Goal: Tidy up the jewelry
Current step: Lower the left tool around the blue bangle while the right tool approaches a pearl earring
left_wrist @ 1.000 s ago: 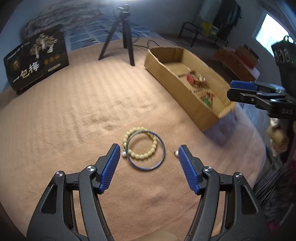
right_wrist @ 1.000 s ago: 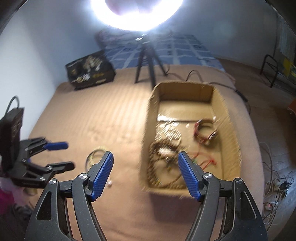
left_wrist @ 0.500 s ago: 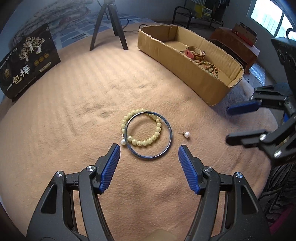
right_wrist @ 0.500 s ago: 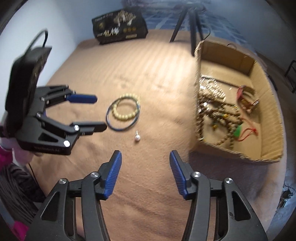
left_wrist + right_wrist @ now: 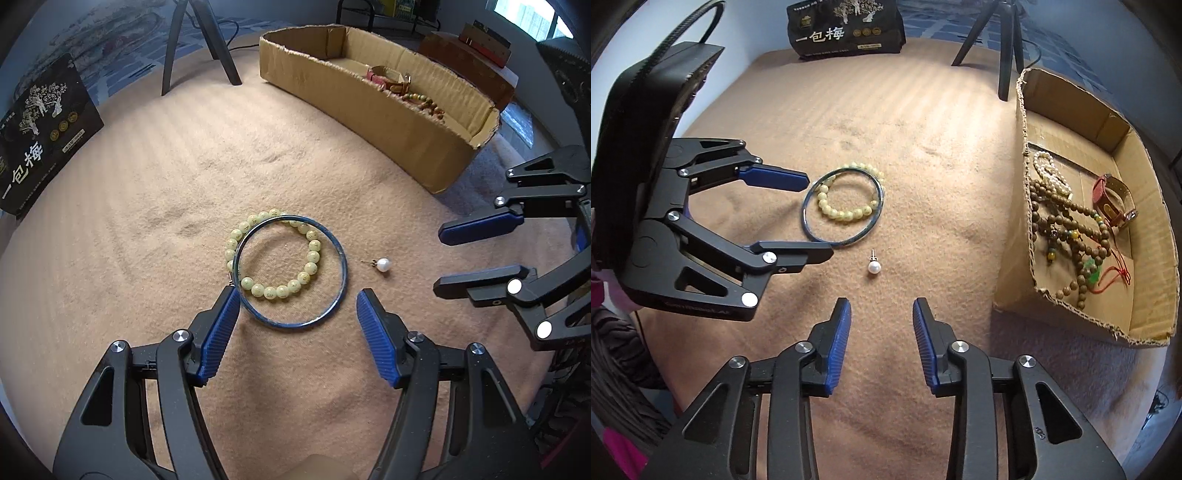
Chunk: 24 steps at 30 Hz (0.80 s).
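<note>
Left wrist view: the left tool (image 5: pixel 297 301) gapes over a thin blue metal bangle (image 5: pixel 290 271) — nothing gripped. The right tool (image 5: pixel 881 312), likewise apart, sits just short of a white pearl stud earring (image 5: pixel 874 266).

I read this as a bedroom in a home — I'm working over a bed spread with a tan blanket (image 5: pixel 155 206), patterned blue-and-white bedding (image 5: pixel 938 26) showing at its far end. Beyond the bed I see a metal rack (image 5: pixel 384 14), low wooden furniture (image 5: pixel 469 62) and a bright window (image 5: pixel 528 18). A camera tripod (image 5: pixel 199 44) stands on the blanket — a home recording setup.
</note>
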Motion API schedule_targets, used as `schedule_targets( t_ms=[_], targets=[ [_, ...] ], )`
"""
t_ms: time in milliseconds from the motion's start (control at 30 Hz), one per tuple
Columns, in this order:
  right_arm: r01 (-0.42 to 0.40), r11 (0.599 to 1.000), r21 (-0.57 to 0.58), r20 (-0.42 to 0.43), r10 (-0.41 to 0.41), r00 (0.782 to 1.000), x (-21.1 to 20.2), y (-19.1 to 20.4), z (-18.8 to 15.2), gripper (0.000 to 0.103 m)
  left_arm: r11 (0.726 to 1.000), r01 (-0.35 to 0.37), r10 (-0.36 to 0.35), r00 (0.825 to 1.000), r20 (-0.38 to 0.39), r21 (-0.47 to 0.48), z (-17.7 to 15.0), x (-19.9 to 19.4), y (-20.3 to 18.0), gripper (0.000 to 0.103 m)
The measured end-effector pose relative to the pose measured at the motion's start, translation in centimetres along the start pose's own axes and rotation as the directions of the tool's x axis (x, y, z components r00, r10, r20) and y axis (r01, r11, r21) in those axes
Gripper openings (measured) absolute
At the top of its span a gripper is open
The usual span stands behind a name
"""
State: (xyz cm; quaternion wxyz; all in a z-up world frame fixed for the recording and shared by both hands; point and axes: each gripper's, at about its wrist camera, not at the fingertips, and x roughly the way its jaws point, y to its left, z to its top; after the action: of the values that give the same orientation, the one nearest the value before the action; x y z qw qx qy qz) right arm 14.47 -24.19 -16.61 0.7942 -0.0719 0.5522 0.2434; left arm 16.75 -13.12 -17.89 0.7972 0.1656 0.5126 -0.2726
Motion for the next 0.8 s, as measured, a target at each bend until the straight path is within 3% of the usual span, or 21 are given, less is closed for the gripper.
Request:
schedule_targets(
  t_ms=[400,667,800],
  targets=[
    [-0.001,1.000,-0.006,-0.007,0.001,1.000,0.9,-0.1,0.8,0.029,0.999,-0.035,0.035,0.999,-0.012,0.024,0.2,1.5,0.0,0.077],
    [0.012,0.999,-0.032,-0.014,-0.012,1.000,1.5,0.4,0.8,0.029,1.000,-0.014,0.015,1.000,0.003,-0.014,0.2,1.5,1.3,0.076],
    [0.011,1.000,-0.029,-0.015,-0.012,1.000,1.7,0.5,0.9,0.029,1.000,-0.004,0.004,1.000,0.010,-0.029,0.3,1.5,1.6,0.070]
  ],
)
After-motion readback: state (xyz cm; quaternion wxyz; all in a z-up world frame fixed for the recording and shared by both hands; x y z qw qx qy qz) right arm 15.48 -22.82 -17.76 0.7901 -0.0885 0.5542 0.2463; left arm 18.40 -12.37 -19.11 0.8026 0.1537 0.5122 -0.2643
